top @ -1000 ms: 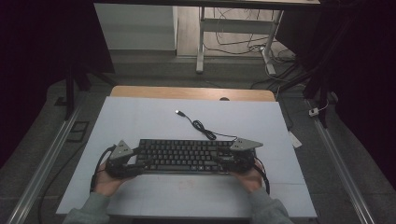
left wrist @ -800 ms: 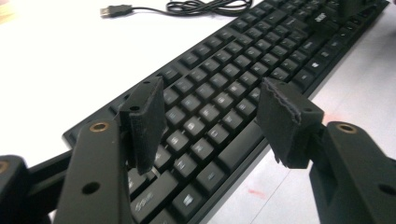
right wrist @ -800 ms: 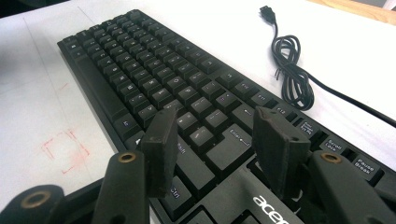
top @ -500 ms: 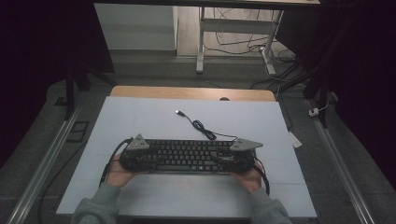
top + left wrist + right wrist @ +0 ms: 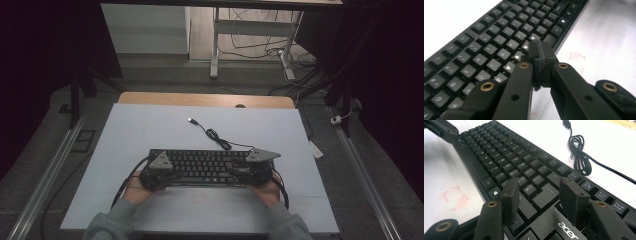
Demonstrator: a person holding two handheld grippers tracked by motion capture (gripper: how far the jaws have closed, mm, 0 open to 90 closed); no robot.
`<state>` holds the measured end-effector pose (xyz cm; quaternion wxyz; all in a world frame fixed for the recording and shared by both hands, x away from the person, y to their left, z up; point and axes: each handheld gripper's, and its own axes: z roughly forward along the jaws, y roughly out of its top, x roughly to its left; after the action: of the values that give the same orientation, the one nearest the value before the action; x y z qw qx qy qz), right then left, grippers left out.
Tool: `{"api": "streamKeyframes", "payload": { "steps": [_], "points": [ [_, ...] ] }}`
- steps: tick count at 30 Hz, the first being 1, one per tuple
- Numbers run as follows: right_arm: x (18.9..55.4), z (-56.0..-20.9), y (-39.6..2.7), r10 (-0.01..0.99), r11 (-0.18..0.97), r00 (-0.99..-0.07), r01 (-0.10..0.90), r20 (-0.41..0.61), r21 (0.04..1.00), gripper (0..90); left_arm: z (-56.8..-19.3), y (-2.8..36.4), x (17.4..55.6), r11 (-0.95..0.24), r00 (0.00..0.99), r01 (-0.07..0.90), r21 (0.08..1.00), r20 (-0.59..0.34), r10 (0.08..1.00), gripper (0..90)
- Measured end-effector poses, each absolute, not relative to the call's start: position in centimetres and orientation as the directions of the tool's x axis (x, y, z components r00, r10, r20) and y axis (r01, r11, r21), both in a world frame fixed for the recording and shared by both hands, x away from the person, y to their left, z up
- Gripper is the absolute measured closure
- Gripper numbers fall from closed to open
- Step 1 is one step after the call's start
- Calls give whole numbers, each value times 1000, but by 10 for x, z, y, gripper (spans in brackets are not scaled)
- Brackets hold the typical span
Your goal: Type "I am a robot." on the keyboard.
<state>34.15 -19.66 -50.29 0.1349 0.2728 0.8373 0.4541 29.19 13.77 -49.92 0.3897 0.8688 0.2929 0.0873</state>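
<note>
White-topped table [image 5: 150, 130] with a wooden far edge, black keyboard [image 5: 202, 165] lay flat under both grippers, its coiled cable [image 5: 215, 136] trailed beyond them, faint red square mark [image 5: 199, 197] sat just nearer.

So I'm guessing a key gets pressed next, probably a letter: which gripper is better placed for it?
Probably the left gripper: its jaws have just closed, pads together with nothing between them, forming one tip over the letter keys of the keyboard. The right gripper hangs open above the Enter area.
</note>
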Motion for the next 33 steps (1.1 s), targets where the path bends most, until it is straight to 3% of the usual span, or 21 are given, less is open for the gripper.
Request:
{"api": "streamKeyframes", "payload": {
  "steps": [33],
  "points": [
    [345, -506, -194, 567, 457, -824, 324, 10, 828, 506, -525, 131, 300, -534, 773, 502, 680, -76, 630, 888]
  ]
}}
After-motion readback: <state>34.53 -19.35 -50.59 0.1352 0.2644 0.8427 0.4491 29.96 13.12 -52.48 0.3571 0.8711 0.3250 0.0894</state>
